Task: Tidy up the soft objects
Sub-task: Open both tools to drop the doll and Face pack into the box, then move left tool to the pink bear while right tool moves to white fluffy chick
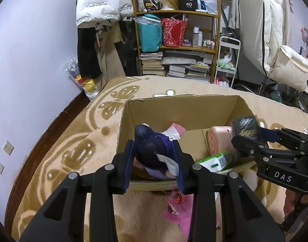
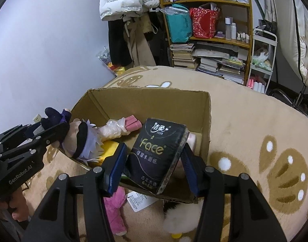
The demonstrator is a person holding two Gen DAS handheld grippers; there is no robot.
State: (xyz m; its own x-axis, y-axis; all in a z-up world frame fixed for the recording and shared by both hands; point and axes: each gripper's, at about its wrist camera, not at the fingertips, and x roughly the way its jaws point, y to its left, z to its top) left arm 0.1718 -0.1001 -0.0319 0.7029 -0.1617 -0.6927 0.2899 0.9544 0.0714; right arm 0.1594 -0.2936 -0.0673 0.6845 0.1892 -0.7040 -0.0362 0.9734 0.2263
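Left wrist view: the left gripper (image 1: 155, 159) hangs over the near wall of the cardboard box (image 1: 174, 105), its blue pads pressed on either side of a plush doll (image 1: 154, 149) in dark purple clothing, feet pointing away at twelve o'clock. The jaws are narrow, set only as wide as the doll's body. Inside the box, at two o'clock from the doll, lie a pink swiss-roll plush (image 1: 218, 139) and a green tissue pack (image 1: 216, 160). Out at three o'clock the right gripper (image 1: 246, 135) carries its own load over the box. A pink plush toy (image 1: 177, 211) waits on the beige rug (image 1: 59, 157) at six o'clock, outside the box.

Right wrist view: the right gripper (image 2: 154, 157) has a black Face tissue pack (image 2: 157, 153) between its pads, tilted, jaws about a pack's width apart; the right pad touches its edge, while the left pad seems barely on it, so the hold looks loose. At nine o'clock the left gripper (image 2: 51, 129) dangles the doll (image 2: 81, 141) head-down over the box's left wall.

Both loads are over the opening, so I judge this the drop step. Best done by lowering each item into a free patch of the floor, doll left, pack right, then opening the jaws fully and lifting straight up so nothing snags on the pads or tips over the wall.
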